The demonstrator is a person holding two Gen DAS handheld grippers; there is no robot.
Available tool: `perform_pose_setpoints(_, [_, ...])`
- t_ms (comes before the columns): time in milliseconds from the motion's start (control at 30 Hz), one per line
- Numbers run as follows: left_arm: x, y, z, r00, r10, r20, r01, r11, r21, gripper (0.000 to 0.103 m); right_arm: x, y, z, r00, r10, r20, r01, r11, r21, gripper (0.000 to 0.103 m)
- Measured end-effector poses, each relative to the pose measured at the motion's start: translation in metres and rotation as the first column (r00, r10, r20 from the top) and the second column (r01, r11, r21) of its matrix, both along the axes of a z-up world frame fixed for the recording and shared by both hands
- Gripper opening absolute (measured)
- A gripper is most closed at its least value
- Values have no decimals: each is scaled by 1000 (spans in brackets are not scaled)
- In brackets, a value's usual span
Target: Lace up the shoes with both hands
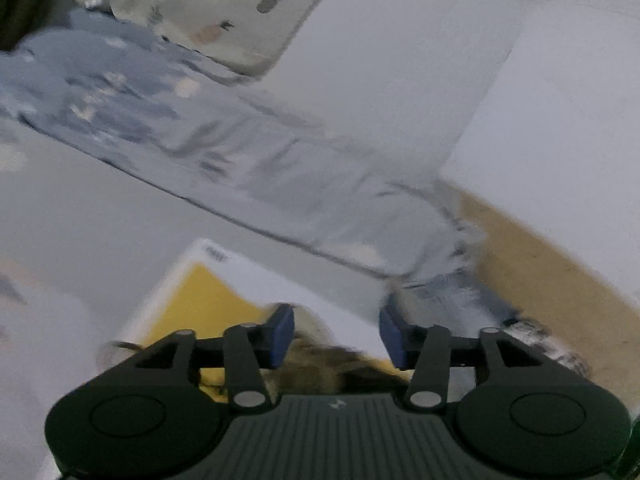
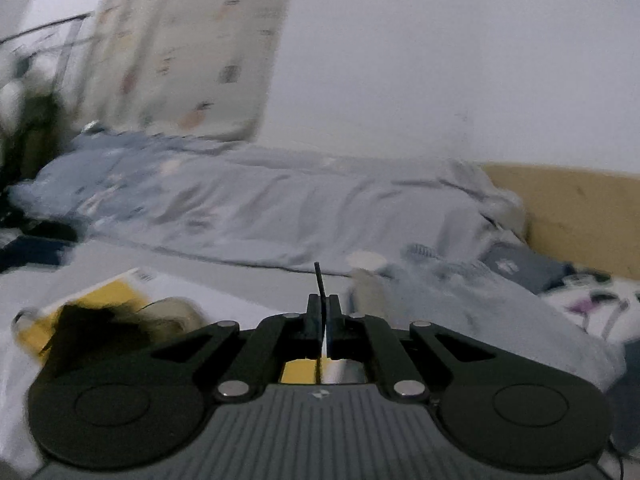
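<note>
Your right gripper (image 2: 325, 317) is clamped on 1 thin black lace (image 2: 319, 282); its stiff tip sticks up above the 2 closed fingers at frame centre. Your left gripper (image 1: 337, 337) is released, its 2 blue pads (image 1: 283, 334) apart with nothing between them. 1 shoe (image 2: 120, 326), dark and tan, sits lower left in the right view on 1 yellow-and-white box (image 2: 100, 294); motion blur hides its eyelets, and in the left view your gripper body cuts it off. Beyond: 1 rumpled pale-blue quilt (image 2: 248, 204) across mid-frame, 1 patterned curtain (image 2: 192, 44) upper left.
</note>
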State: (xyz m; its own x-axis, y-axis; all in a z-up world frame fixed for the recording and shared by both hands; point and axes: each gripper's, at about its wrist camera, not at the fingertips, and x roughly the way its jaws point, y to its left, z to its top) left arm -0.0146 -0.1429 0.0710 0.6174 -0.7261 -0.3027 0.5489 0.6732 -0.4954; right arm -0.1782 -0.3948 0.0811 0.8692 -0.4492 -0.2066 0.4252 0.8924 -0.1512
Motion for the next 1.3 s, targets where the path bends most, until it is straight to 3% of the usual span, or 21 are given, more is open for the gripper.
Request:
perform_pose_setpoints(200, [-6,-5,-4,997,-71,18,68,989,134,49,3,-16,36,994,-58,89,66,994,-87,1])
perform_pose_setpoints(300, [-7,-9,-8,994,-107,9,105,982,155,49,13,3,47,996,38,74,-23,981,-194,1])
perform_pose_setpoints(467, [-9,-14,-13,989,-144,-10,144,975,171,47,33,47,28,961,236,-144,-270,912,-310,1])
perform_pose_setpoints(667, [1,-12,-17,987,-154,-45,158,980,122,27,32,85,-1,851,341,-400,-493,782,-381,1])
perform_pose_setpoints(800, [6,-17,-21,981,-181,-66,187,977,99,13,26,107,-15,781,371,-502,-601,665,-444,1])
perform_pose_setpoints(933, [19,-4,-34,971,-182,-156,179,983,-31,14,28,117,-29,719,370,-589,-672,587,-451,1])
perform_pose_setpoints(1033, [25,10,-47,950,-169,-263,132,980,-152,15,34,121,-34,661,390,-641,-713,594,-373,1])
perform_pose_setpoints(1133, [32,18,-58,926,-178,-333,101,966,-238,16,33,121,-39,639,389,-663,-722,602,-342,1])
perform_pose_setpoints(1300, [39,31,-76,879,-207,-429,44,932,-359,16,36,118,-39,638,384,-667,-717,612,-333,1])
